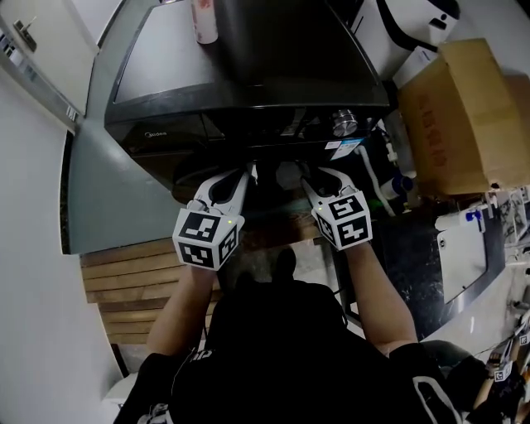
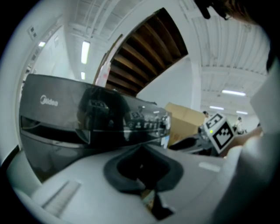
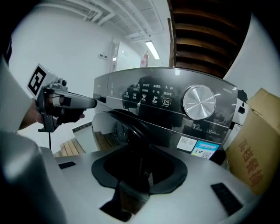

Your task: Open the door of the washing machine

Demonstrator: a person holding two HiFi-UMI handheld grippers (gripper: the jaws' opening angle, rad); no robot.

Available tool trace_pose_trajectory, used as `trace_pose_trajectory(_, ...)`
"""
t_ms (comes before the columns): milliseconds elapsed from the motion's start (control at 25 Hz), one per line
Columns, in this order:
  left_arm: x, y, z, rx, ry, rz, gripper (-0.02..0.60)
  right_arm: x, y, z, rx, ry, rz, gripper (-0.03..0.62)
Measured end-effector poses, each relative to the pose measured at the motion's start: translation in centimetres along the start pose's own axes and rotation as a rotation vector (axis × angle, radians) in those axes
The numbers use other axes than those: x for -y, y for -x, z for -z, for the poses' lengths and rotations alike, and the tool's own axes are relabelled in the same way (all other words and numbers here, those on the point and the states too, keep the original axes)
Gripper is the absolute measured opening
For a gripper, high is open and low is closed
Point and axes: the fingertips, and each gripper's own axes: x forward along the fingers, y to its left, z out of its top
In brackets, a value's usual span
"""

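The dark grey front-loading washing machine (image 1: 248, 91) fills the top of the head view. Its round door (image 1: 265, 192) lies in shadow under the control panel; in the right gripper view the door's dark curved rim (image 3: 127, 127) and shiny glass stand just beyond the jaws. My left gripper (image 1: 247, 172) is shut and holds nothing, pointing at the left part of the door. My right gripper (image 1: 308, 179) is beside it on the right, jaws open, with nothing pressed between them. I cannot tell how far the door stands from the machine.
A silver knob (image 3: 199, 103) and buttons sit on the panel. A cardboard box (image 1: 464, 116) stands right of the machine, with a white hose (image 1: 383, 178) between them. Wooden slats (image 1: 124, 281) lie at the lower left. A bottle (image 1: 204, 21) stands on the machine's top.
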Motion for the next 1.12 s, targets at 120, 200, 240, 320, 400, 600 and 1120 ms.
trace_pose_trajectory(120, 0.3, -0.7, 0.1, -0.007, -0.007, -0.008, 0.009, 1.2, -1.0, 0.4, -0.019, 0.018, -0.015, 0.118)
trace_pose_trajectory(200, 0.5, -1.0, 0.1, -0.01, -0.005, -0.009, 0.009, 1.7, -1.6, 0.8, -0.033, 0.024, -0.036, 0.129)
trace_pose_trajectory(240, 0.6, -1.1, 0.1, -0.01, -0.003, -0.008, 0.009, 1.9, -1.8, 1.0, -0.041, 0.03, -0.046, 0.14)
trace_pose_trajectory(320, 0.8, -1.2, -0.1, -0.007, 0.002, -0.009, 0.009, 2.3, -2.3, 1.3, -0.058, 0.048, -0.06, 0.156)
trace_pose_trajectory(400, 0.8, -1.4, -0.3, -0.005, 0.004, -0.011, 0.009, 2.6, -2.7, 1.6, -0.08, 0.073, -0.069, 0.166)
trace_pose_trajectory(600, 0.7, -1.7, -0.4, -0.006, 0.006, -0.022, 0.009, 3.2, -3.8, 3.0, -0.133, 0.09, -0.092, 0.179)
trace_pose_trajectory(1120, 0.7, -1.9, 0.6, -0.033, 0.023, -0.04, 0.009, 3.5, -5.9, 4.5, -0.206, 0.207, -0.154, 0.178)
